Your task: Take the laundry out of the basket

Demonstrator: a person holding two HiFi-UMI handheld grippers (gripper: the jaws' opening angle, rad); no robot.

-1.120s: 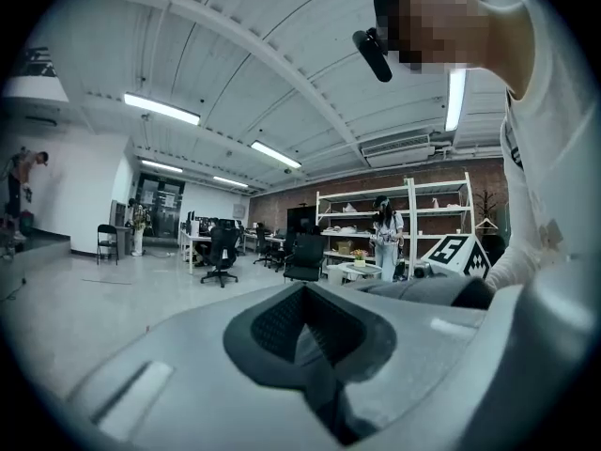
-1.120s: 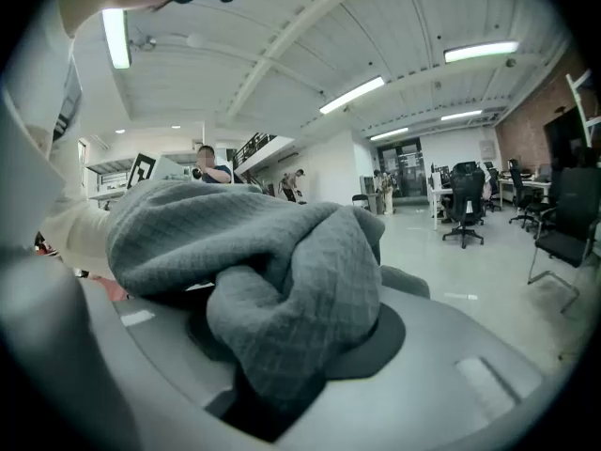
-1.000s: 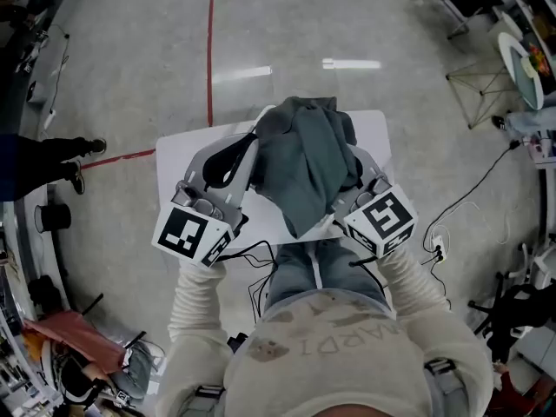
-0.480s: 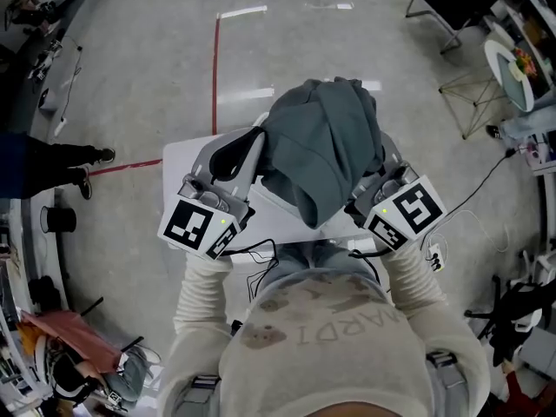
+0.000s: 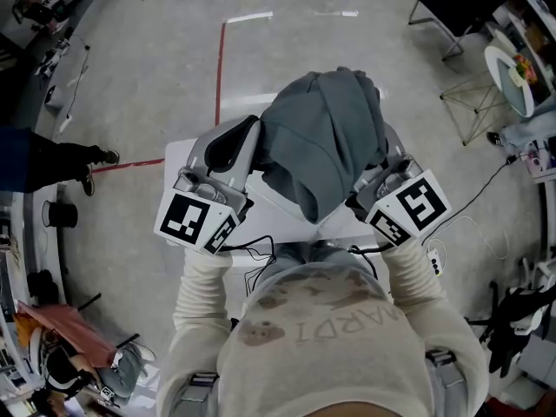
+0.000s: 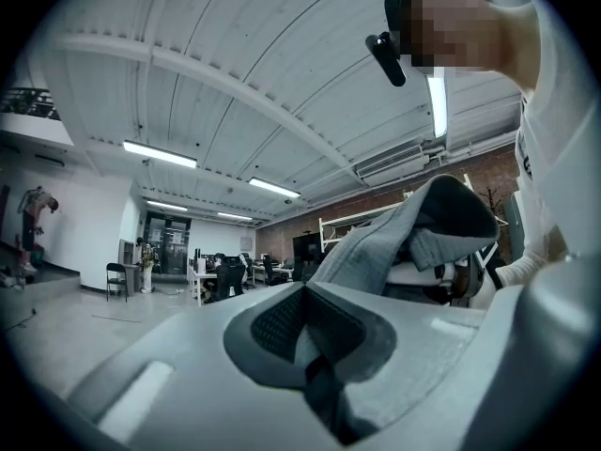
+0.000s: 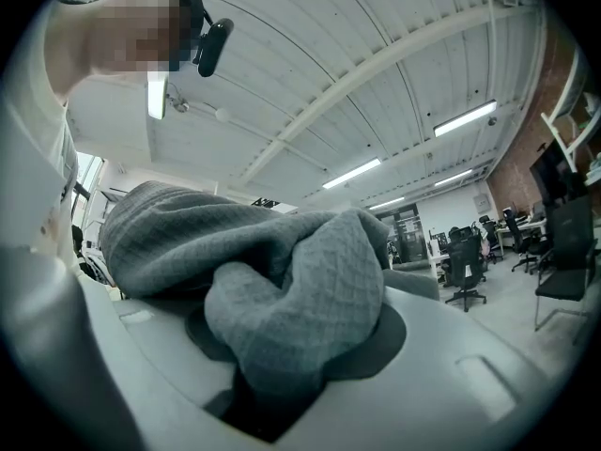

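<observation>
A grey quilted garment (image 5: 326, 142) hangs bunched between both grippers, held high in front of the person over a white table (image 5: 178, 155). My left gripper (image 5: 248, 142) is shut on one edge of the grey cloth (image 6: 376, 252), which runs up and right from its jaws. My right gripper (image 5: 378, 155) is shut on a thick wad of the same cloth (image 7: 291, 299), which spills over its jaws. Both grippers point upward toward the ceiling. No basket shows in any view.
A red tape line (image 5: 219, 68) runs across the grey floor beyond the table. Another person's legs (image 5: 52, 159) stand at the left. Folding stands and a round table (image 5: 512, 59) sit at the far right. Cables (image 5: 486, 198) trail on the floor to the right.
Both grippers have lifted the grey garment higher and closer to the head camera, so it looks larger and covers more of the white table.
</observation>
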